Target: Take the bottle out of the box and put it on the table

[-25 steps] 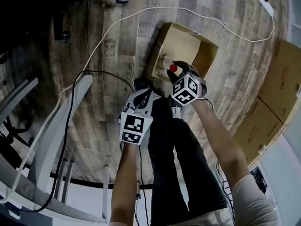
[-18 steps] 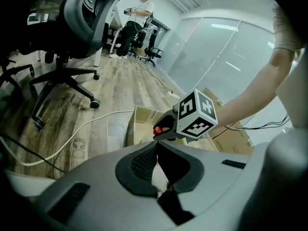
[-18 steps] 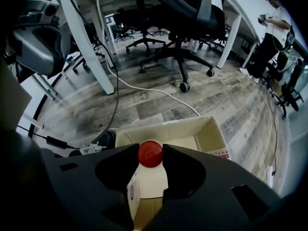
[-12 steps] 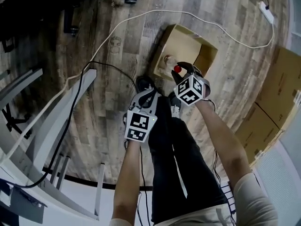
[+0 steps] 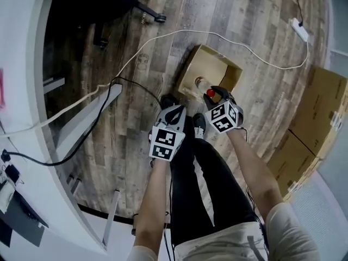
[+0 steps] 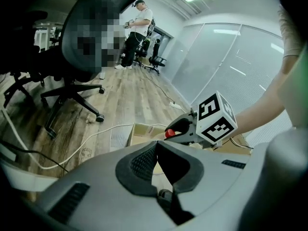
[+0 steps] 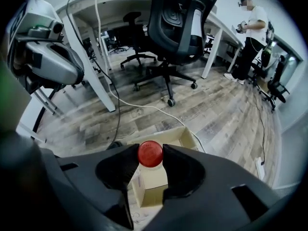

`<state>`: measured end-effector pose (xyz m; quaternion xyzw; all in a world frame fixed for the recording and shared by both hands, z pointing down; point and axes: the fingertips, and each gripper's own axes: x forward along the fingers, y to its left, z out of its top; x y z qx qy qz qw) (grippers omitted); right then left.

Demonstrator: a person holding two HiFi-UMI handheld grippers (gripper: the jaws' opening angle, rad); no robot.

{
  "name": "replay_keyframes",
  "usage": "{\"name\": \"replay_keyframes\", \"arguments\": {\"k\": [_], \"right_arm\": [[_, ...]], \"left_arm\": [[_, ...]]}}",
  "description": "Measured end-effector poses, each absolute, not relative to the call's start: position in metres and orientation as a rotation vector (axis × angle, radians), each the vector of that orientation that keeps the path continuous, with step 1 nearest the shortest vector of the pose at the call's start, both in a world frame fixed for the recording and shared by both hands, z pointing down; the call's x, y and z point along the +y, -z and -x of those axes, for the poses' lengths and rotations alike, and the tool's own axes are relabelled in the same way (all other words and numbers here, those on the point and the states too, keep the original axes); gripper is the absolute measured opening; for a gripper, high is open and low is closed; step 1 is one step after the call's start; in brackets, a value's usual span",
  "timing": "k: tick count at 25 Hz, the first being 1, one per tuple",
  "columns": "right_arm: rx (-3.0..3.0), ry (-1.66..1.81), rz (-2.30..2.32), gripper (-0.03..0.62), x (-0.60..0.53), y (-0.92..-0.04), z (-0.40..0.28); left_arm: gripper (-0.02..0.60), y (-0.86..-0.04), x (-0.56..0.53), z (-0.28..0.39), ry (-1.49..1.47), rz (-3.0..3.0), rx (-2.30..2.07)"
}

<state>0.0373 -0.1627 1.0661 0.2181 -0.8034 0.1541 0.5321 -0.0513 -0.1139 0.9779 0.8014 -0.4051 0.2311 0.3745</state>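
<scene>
Lifted higher above the box (image 5: pixel 217 68), the bottle (image 7: pixel 150 154) was pinched at its top by the right gripper (image 7: pixel 150 157); the left gripper (image 6: pixel 155 144) was pressed together.

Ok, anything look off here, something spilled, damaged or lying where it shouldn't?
Nothing spilled or damaged. The right gripper grips the bottle by its red cap alone, above the open box on the floor, which looks a slim hold. The left gripper is shut and empty. A loose white cable curves past the box.
</scene>
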Motion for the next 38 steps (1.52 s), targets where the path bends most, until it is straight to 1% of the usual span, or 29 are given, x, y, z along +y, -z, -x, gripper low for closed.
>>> {"name": "replay_keyframes", "arguments": {"k": [6,19,24,30,38], "right_arm": [[-1.963,-0.460,-0.650,0.181,-0.156,-0.983,-0.057],[-2.117,-0.320,-0.637,0.181,-0.145,-0.807,-0.079],[-2.130,-0.276,-0.513,0.181,-0.137,-0.750,-0.087],[-2.100,-0.153,-0.246,0.181,-0.111,-0.692,-0.081],[-2.061,-0.002,0.071,0.181,-0.082,-0.611,-0.052]], "left_arm": [[0.014,-0.909,-0.116,0.044,-0.557,-2.030,-1.130],[0.014,-0.774,-0.090,0.018,-0.532,-2.048,-1.241],[0.014,-0.716,-0.075,0.017,-0.524,-2.046,-1.298],[0.014,-0.644,-0.051,0.025,-0.514,-2.064,-1.379],[0.014,-0.572,-0.007,0.065,-0.527,-2.079,-1.527]]}}
